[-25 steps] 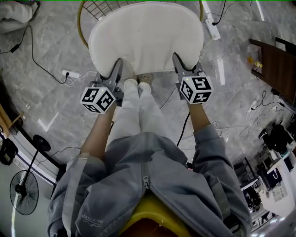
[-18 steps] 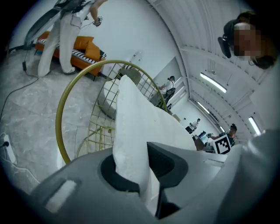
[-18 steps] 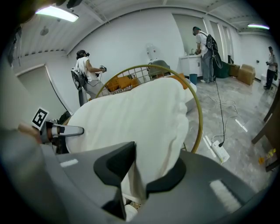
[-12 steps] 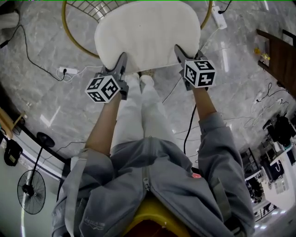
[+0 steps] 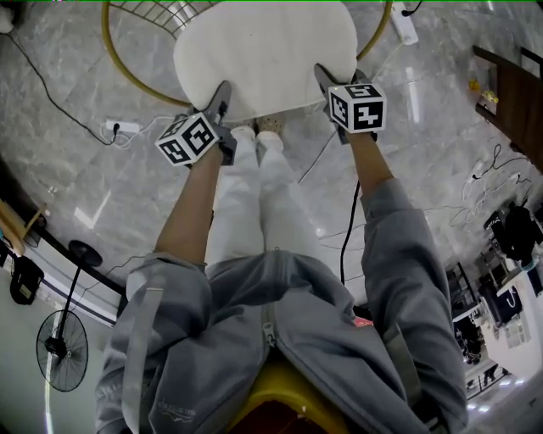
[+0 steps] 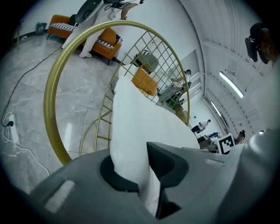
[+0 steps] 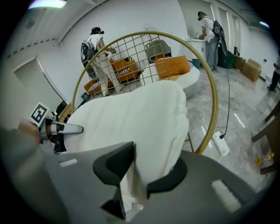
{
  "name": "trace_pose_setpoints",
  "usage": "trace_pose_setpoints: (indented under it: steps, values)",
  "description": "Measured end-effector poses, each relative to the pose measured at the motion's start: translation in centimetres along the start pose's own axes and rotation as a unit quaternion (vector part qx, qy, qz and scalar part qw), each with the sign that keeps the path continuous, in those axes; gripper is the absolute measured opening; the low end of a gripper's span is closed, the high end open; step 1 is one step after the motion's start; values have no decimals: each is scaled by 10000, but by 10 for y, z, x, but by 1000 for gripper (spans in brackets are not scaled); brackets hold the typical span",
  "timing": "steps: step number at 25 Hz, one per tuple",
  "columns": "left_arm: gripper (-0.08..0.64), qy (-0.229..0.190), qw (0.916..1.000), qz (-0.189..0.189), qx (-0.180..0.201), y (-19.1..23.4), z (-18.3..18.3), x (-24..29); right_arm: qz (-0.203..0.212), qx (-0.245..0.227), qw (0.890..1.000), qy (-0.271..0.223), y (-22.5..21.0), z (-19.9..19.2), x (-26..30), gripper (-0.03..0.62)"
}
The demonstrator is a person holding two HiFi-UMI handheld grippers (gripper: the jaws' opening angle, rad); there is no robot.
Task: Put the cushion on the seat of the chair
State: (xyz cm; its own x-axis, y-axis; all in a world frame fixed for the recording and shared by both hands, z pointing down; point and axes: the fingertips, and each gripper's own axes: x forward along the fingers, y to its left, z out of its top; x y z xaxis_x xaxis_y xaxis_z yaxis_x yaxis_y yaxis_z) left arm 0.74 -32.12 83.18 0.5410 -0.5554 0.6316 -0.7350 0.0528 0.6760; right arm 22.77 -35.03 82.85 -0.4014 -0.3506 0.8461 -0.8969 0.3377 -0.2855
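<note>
A white cushion [image 5: 265, 55] hangs between my two grippers over the gold wire chair [image 5: 114, 52], covering most of the seat. My left gripper [image 5: 222, 93] is shut on the cushion's near left edge, and my right gripper [image 5: 321, 76] is shut on its near right edge. In the left gripper view the cushion [image 6: 140, 131] is pinched between the dark jaws of the left gripper [image 6: 141, 177], with the chair's gold rim [image 6: 56, 98] beyond. In the right gripper view the cushion [image 7: 131, 116] folds into the right gripper [image 7: 138, 175], in front of the chair's grid back [image 7: 131, 57].
Power strips [image 5: 125, 129] [image 5: 404, 25] and cables lie on the grey marble floor around the chair. The person's shoes [image 5: 256, 136] stand just below the cushion. A floor fan [image 5: 55, 347] is at lower left, dark wooden furniture [image 5: 509, 89] at right. People [image 7: 97, 48] stand in the background.
Both grippers and the cushion have sunk toward the chair, moving farther up the head view. The cushion now covers more of the chair's seat. Both grips are unchanged.
</note>
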Motion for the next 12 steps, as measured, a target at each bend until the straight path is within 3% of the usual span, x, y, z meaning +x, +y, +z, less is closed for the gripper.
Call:
trace_pose_setpoints:
  steps: [8,10,12]
  values:
    - [96,192,9992,323,167,11,1,18,-269,-37,9995,145,-10,4,23,106]
    - [187,341,9980,462,247,17,0,20,-376,-71,9992,145,-11,8,27,114]
    - [291,344,9974,609,179,21,0,20,-594,-78,9981,103,-18,11,30,176]
